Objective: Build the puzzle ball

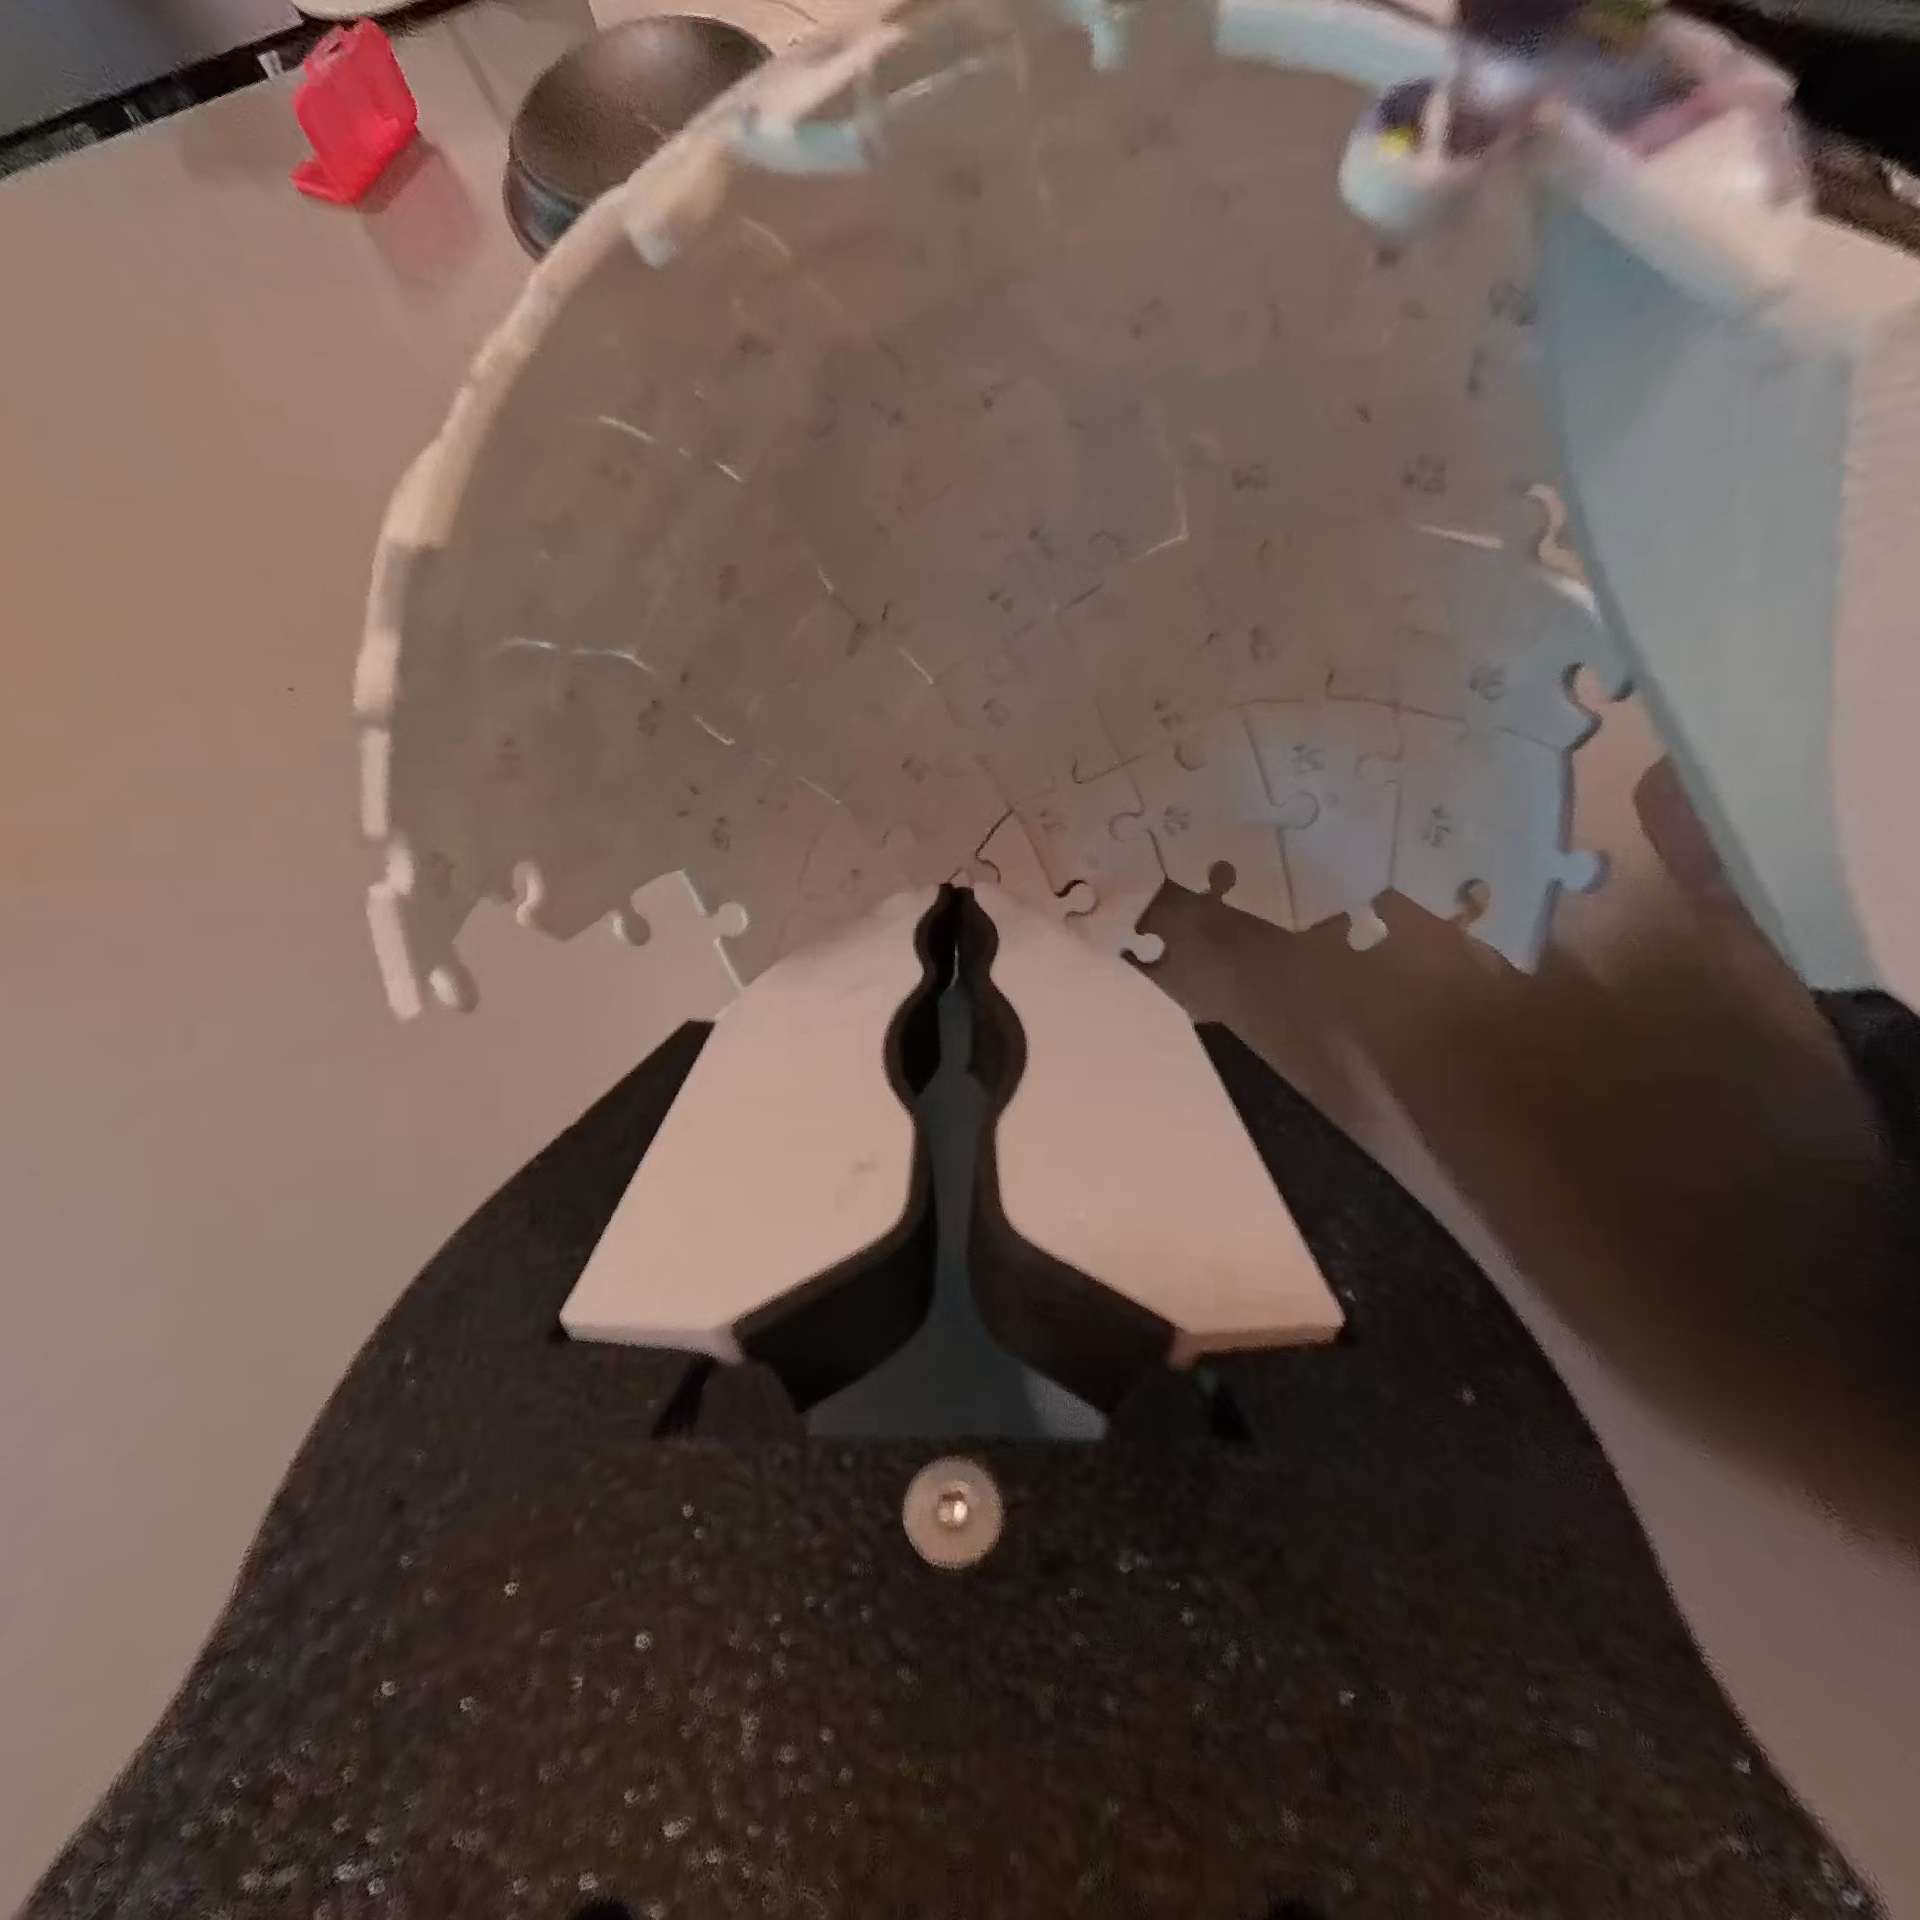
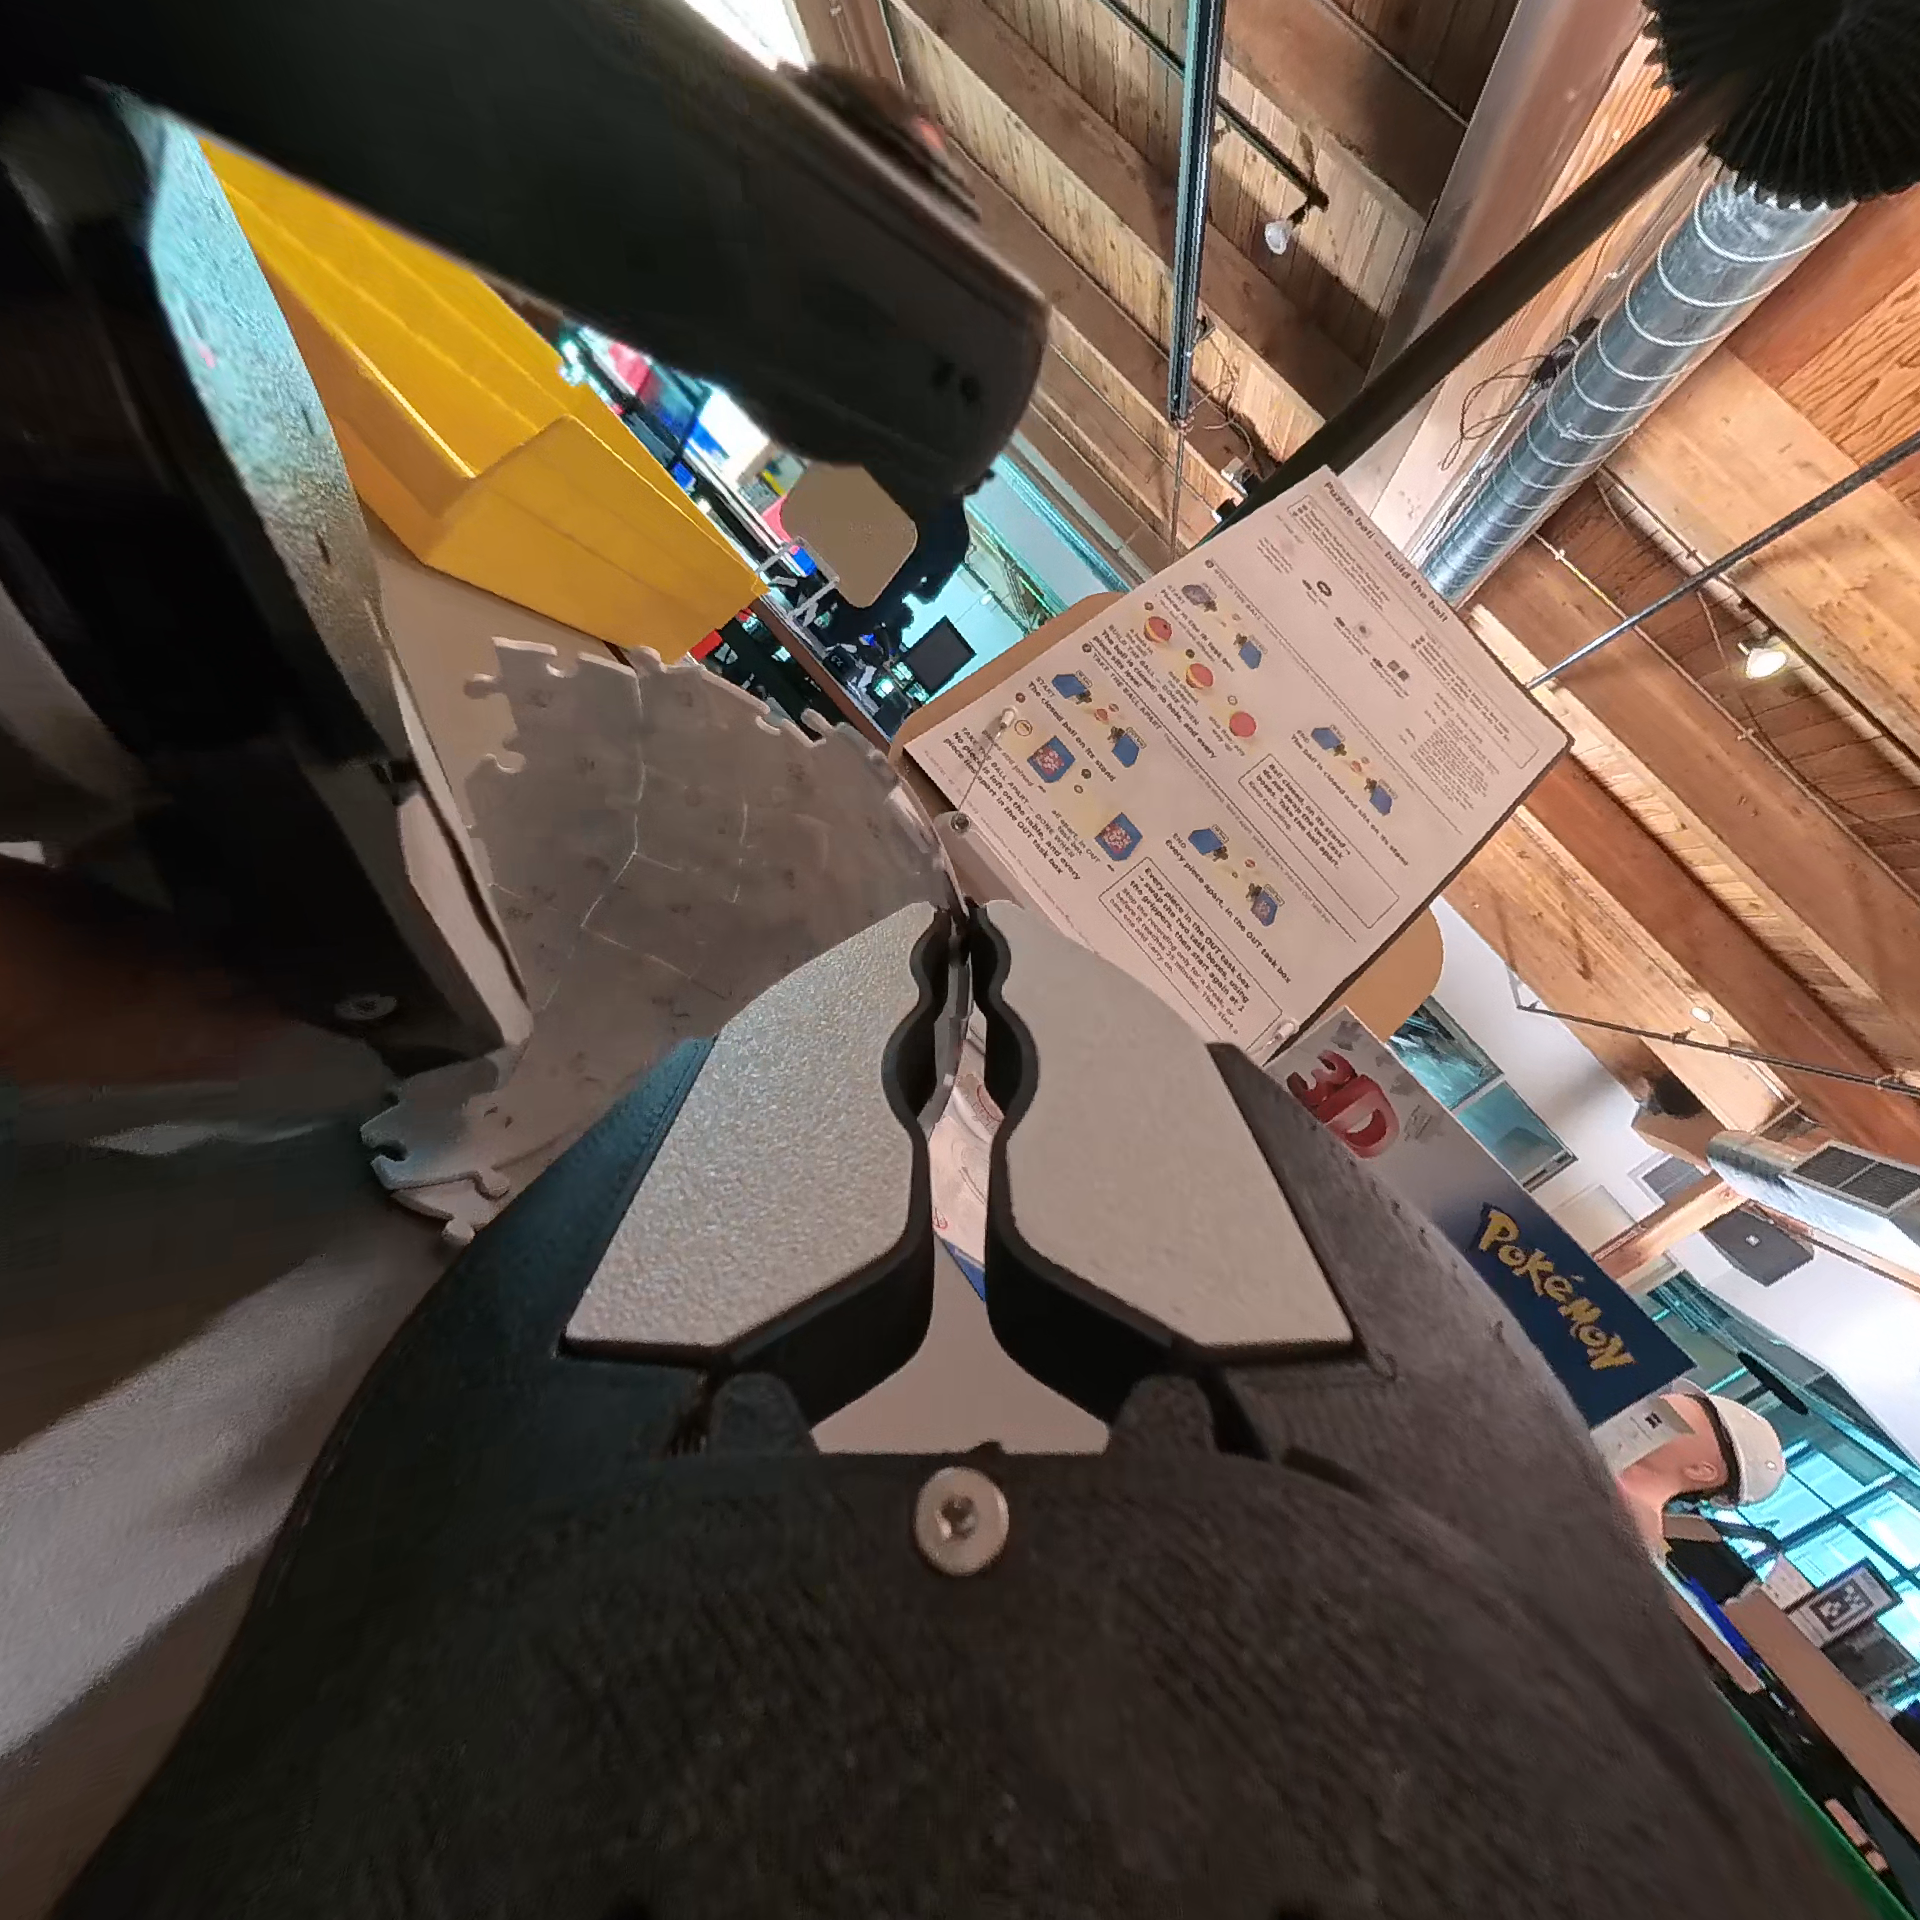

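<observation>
1. Gripping the lower rim of a curved, part-built puzzle shell, the left gripper has its jaws pressed together on the shell's jagged edge, where the tabs stick out. The shell is held up in the air above the tan table, its pale inner face toward the camera.
2. Nearest in the right wrist view, the right gripper has its jaws almost closed, pinching a thin edge. This looks like the rim of the same puzzle shell, but I cannot tell for certain.
3. Judging by this, the step in hand is joining or steadying two curved sections of the ball. The next move calls for lining up tabs and sockets along the open edge, then pressing gently so the seams do not pop apart.
4. Farther off on the table sit a dark round stand and a small red object, both well apart from the shell.
5. Beyond the right gripper are a yellow bin, a printed instruction sheet and a blue box.
6. Hard to make out: the left view is motion-blurred, the shell's top is cut off, and a dark shape at right, likely a hand, hides the seam.
</observation>
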A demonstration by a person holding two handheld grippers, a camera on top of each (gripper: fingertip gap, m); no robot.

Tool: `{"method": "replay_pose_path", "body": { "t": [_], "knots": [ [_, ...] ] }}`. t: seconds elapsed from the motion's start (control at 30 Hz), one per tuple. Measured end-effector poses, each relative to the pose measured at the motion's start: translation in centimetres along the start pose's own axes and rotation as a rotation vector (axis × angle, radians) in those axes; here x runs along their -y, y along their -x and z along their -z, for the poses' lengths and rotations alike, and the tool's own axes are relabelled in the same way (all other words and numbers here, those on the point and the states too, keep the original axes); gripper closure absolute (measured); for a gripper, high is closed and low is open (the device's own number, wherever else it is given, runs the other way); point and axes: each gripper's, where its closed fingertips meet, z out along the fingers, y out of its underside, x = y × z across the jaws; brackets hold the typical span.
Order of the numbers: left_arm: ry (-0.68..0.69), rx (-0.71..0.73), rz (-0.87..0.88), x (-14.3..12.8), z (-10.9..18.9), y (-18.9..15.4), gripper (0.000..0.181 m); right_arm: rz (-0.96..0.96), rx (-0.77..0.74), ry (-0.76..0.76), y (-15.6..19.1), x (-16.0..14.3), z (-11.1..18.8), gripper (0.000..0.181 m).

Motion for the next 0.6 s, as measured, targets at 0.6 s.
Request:
{"method": "replay_pose_path", "body": {
  "t": [0.6],
  "knots": [
    [0.045,-0.041,-0.102,0.1,-1.1,-1.2,0.181,-0.068,0.000,0.026,0.0,-0.2,1.1,0.176]
  ]
}}
